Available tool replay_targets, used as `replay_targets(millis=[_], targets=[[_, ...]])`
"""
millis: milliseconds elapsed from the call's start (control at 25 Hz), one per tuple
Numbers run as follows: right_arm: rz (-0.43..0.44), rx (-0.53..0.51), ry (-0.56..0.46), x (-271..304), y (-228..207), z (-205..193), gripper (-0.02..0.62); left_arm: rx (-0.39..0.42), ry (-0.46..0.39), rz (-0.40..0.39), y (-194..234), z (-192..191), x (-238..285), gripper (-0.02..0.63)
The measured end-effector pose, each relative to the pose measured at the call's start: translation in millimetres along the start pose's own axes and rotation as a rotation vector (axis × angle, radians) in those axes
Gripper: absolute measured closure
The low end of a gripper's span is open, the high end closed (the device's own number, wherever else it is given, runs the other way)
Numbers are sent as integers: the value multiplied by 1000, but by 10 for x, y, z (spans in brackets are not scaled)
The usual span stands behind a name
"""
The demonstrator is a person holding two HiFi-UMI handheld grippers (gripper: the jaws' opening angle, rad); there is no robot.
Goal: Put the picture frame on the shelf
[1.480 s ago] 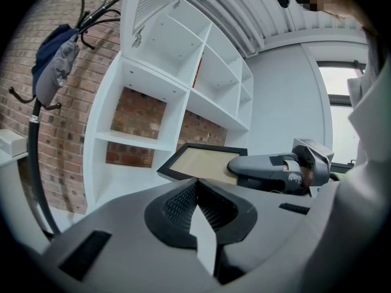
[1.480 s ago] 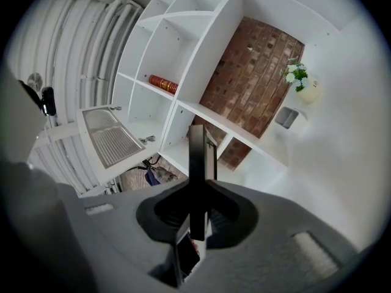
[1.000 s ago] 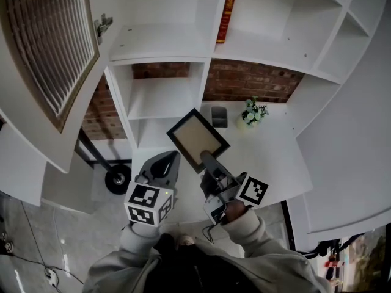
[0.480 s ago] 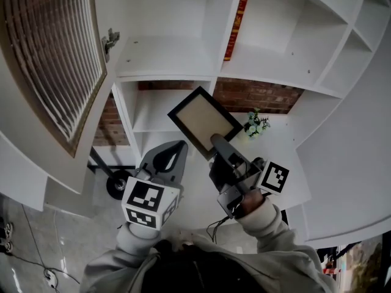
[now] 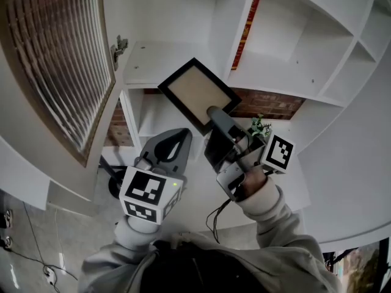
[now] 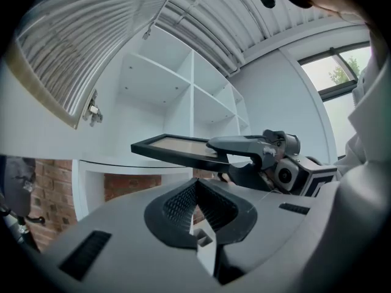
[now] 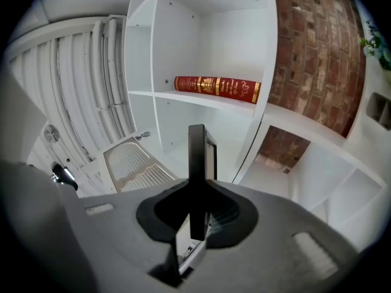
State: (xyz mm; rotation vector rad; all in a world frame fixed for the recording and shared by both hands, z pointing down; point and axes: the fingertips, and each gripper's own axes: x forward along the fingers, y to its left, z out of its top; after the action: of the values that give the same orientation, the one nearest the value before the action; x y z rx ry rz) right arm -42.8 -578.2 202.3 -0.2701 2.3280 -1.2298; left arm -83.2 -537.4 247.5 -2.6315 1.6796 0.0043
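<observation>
The picture frame (image 5: 197, 92), black-edged with a tan face, is clamped at one corner by my right gripper (image 5: 219, 116), which is shut on it. It hangs in the air in front of the white shelf unit (image 5: 177, 54), near the board of an upper compartment. In the right gripper view the picture frame (image 7: 197, 157) stands edge-on between the jaws of my right gripper (image 7: 197, 191). My left gripper (image 5: 166, 152) sits lower left of the frame, shut and holding nothing. From the left gripper view, the frame (image 6: 177, 148) lies flat above my left gripper (image 6: 194, 191).
A red book (image 5: 247, 26) stands in a compartment right of the frame; in the right gripper view the red book (image 7: 217, 85) lies ahead. A louvered cabinet door (image 5: 58, 66) hangs open at left. A small plant (image 5: 259, 127) sits on the lower counter before a brick wall (image 5: 269, 102).
My right gripper has carried the frame up and away, from above the counter to the level of the upper shelf board. The left gripper has risen a little with it.
</observation>
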Motion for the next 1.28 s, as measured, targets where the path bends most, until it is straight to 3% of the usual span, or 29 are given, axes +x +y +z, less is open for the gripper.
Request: replay_targets(millis=[240, 760, 1280], targets=[[15, 73, 2, 351, -75, 35, 546, 15, -28, 42, 210, 149, 70, 601], [-9, 231, -95, 922, -237, 199, 546, 16, 12, 177, 818, 85, 235, 601], [-125, 354, -210, 997, -576, 228, 546, 15, 27, 206, 1045, -3, 335, 601]])
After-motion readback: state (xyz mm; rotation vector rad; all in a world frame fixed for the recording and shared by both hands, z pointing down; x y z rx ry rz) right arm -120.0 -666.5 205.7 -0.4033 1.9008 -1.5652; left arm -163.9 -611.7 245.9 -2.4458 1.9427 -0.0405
